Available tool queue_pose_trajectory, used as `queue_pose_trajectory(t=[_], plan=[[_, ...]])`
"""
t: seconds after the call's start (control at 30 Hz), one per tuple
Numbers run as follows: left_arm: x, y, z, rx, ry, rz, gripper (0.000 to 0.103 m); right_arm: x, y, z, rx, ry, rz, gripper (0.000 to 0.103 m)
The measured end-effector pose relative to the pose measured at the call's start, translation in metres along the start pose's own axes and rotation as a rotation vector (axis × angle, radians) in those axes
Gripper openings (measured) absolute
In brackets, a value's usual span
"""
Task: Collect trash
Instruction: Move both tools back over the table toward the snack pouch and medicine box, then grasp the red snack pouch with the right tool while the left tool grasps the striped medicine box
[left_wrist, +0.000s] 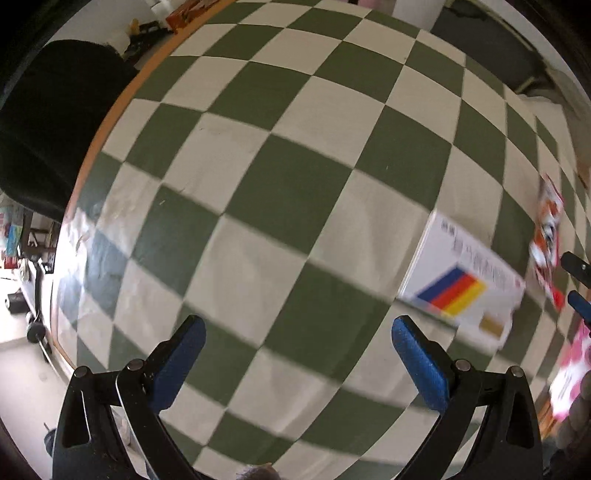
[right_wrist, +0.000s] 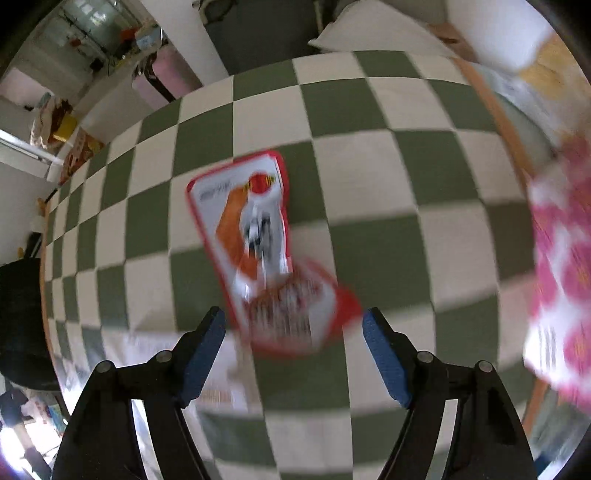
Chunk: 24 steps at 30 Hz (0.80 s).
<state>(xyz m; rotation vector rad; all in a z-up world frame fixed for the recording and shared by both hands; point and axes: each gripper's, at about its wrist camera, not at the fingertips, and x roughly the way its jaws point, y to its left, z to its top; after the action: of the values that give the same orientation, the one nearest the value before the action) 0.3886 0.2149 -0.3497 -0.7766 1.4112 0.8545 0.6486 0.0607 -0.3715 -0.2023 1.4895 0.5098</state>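
Observation:
A red, white and orange snack wrapper (right_wrist: 255, 236) lies flat on the green and white checkered tablecloth (right_wrist: 369, 122). Its near end reaches in between the fingertips of my right gripper (right_wrist: 293, 325), which is open; the blue pads stand apart from the wrapper. The picture is blurred. In the left wrist view my left gripper (left_wrist: 299, 332) is open above bare cloth with nothing between its pads. The same wrapper (left_wrist: 548, 236) shows at the far right, beside the right gripper's fingertips (left_wrist: 576, 280).
A white box with blue, red and yellow stripes (left_wrist: 465, 280) lies right of my left gripper. A pink and white package (right_wrist: 561, 258) sits near the table's right edge. A black chair (left_wrist: 55, 122) stands beyond the wooden table edge (left_wrist: 107, 122). Room clutter lies past the table.

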Motion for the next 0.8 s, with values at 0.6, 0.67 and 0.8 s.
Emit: queue_pose_trajectory(t=[0.6,0.67,0.8], plan=[[0.015,-0.034,0.005,-0.251,0.165,-0.132,0.102,0.026,-0.006,0.017,-0.106,-0.027,-0.006,0.018],[0.026,-0.04,0.007,-0.326,0.227,-0.199,0.102,0.018,-0.026,0.012,-0.065,-0.023,-0.013,0.016],[0.055,-0.052,0.012,-0.473,0.348,-0.291,0.102,0.014,-0.067,0.003,0.025,-0.011,-0.009,0.016]])
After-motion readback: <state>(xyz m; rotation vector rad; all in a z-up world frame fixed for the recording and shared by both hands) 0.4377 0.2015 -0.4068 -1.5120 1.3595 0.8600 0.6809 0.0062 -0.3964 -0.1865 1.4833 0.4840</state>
